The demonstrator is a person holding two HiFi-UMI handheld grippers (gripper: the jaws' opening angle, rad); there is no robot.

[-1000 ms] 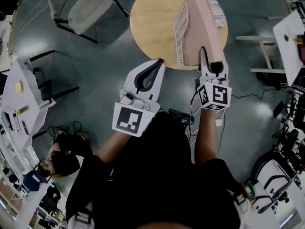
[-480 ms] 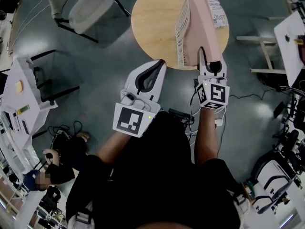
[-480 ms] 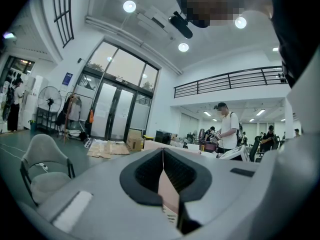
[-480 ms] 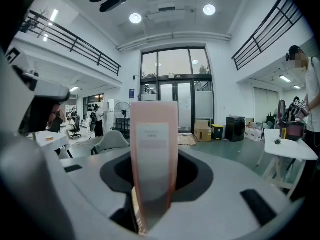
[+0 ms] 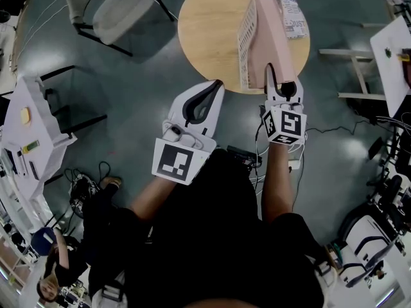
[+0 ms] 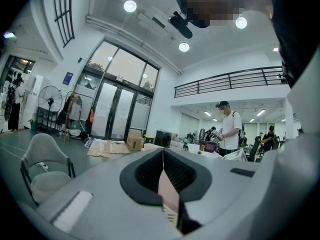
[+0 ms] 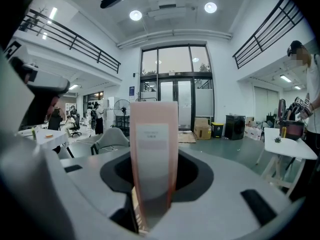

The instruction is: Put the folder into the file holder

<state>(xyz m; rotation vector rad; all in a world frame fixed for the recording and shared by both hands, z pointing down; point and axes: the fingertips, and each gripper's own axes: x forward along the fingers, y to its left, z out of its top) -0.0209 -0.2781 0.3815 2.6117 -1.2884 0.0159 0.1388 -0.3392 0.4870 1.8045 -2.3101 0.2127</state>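
Observation:
A pink folder (image 5: 272, 34) stands on edge over the round wooden table (image 5: 205, 24), tilted, with my right gripper (image 5: 283, 82) shut on its near end. In the right gripper view its spine (image 7: 153, 149) rises upright between the jaws. A white lattice file holder (image 5: 244, 40) sits right against the folder's left side; whether the folder is inside it I cannot tell. My left gripper (image 5: 214, 83) is shut and empty, at the table's near edge left of the holder. Through its loop the left gripper view shows a bit of pink folder (image 6: 169, 196).
Printed paper (image 5: 292, 11) lies on the table behind the folder. A grey chair (image 5: 115, 11) stands to the far left of the table. White desks stand at the left (image 5: 26, 127) and right (image 5: 392, 50). Cables run on the floor, and a person (image 5: 61, 278) is at the lower left.
My right gripper and the folder have edged slightly forward toward the table. The left gripper has stayed put. The person at the lower left has moved.

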